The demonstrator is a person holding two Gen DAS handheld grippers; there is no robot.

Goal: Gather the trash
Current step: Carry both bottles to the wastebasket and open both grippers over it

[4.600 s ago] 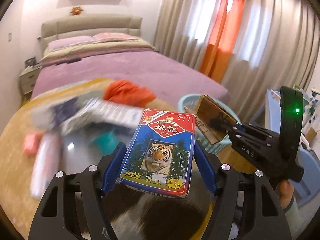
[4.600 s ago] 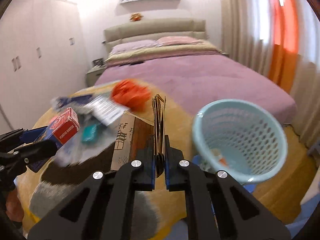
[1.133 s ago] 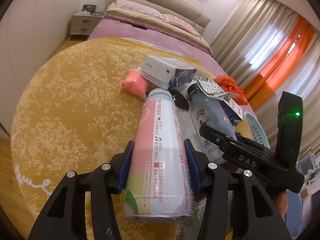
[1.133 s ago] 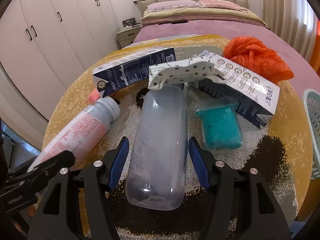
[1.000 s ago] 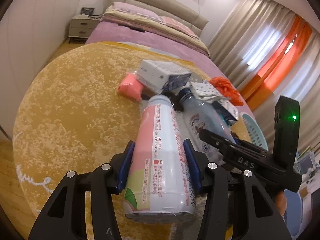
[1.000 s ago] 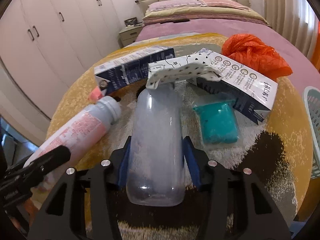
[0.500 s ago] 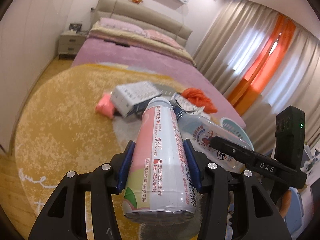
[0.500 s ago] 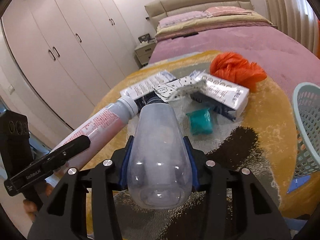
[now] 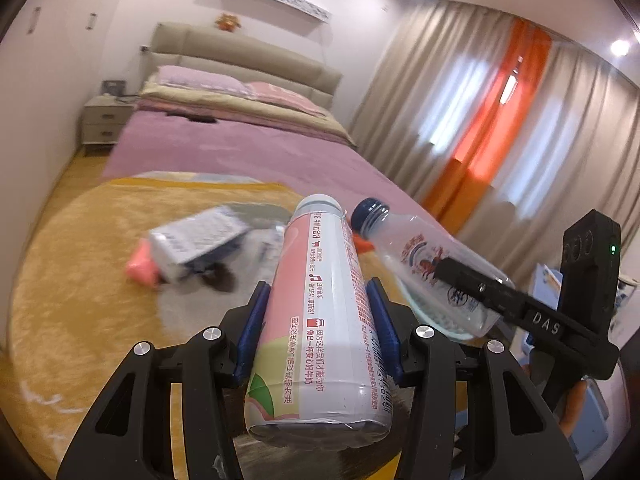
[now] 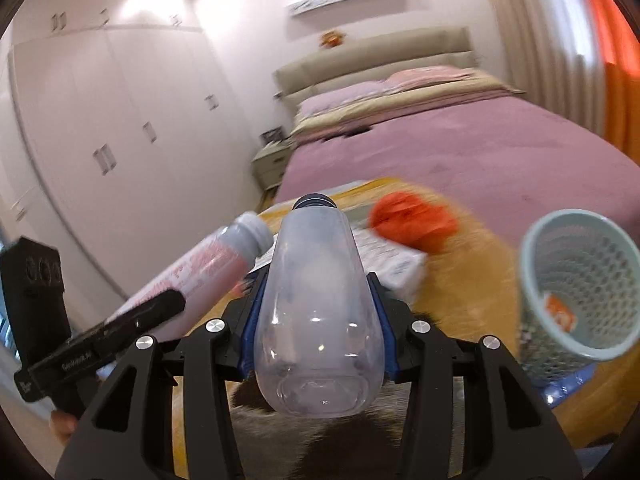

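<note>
My left gripper [image 9: 316,320] is shut on a pink and white bottle [image 9: 320,320], held in the air; it also shows in the right wrist view [image 10: 200,264]. My right gripper [image 10: 316,316] is shut on a clear plastic bottle [image 10: 316,320] with a dark blue cap, also lifted; it shows in the left wrist view [image 9: 424,264]. A pale blue mesh basket [image 10: 580,280] stands at the right with some scraps inside. On the yellow rug lie a carton [image 9: 200,240], a pink packet [image 9: 140,268], an orange bag [image 10: 412,220] and a white carton [image 10: 392,260].
A bed with a purple cover [image 9: 248,152] lies beyond the rug. A nightstand [image 9: 104,124] stands at its left. White wardrobes [image 10: 100,152] line the left wall. Curtains [image 9: 500,128] hang at the right. Blue items [image 9: 588,412] sit at the far right.
Both grippers have risen higher with their bottles and tilted up toward the bed. The basket has come into fuller view at the right of the right wrist view.
</note>
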